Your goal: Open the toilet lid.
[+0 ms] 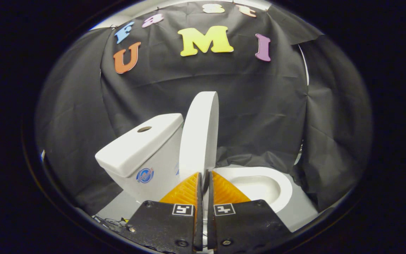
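Observation:
The white toilet lid (199, 137) stands raised, almost upright, next to the tank (143, 141). Its near rim runs down into the narrow slit between my fingers. My gripper (205, 175) is shut, with both fingertips (192, 187) pressed on that rim. The open white bowl (277, 183) lies just beyond the fingers, on the side away from the tank. The hinge is hidden behind the fingers.
The tank has a round hole in its top and a round sticker (144, 175) on its side. Black cloth (259, 106) hangs close behind and around the toilet. Some thin cables (113, 222) lie on the pale floor beside the tank.

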Action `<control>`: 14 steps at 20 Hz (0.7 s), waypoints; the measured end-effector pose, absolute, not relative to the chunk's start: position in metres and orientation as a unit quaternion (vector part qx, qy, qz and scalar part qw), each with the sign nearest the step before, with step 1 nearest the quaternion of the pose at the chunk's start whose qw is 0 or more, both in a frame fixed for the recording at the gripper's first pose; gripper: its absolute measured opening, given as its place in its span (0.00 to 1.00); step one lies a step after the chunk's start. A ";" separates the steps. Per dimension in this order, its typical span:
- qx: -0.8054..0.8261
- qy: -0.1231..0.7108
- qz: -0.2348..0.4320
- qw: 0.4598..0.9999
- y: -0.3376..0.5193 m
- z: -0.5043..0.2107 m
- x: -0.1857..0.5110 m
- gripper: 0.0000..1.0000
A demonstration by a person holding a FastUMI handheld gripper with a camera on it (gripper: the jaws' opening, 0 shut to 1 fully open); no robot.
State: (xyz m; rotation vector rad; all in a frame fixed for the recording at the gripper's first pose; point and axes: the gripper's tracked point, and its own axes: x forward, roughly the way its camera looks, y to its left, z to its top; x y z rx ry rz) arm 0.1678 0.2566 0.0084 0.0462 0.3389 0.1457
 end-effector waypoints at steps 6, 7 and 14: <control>-0.008 0.159 0.080 0.984 0.281 0.010 0.168 0.08; -0.014 0.158 0.081 0.984 0.288 0.009 0.169 0.08; -0.057 0.167 0.093 0.980 0.317 0.006 0.171 0.09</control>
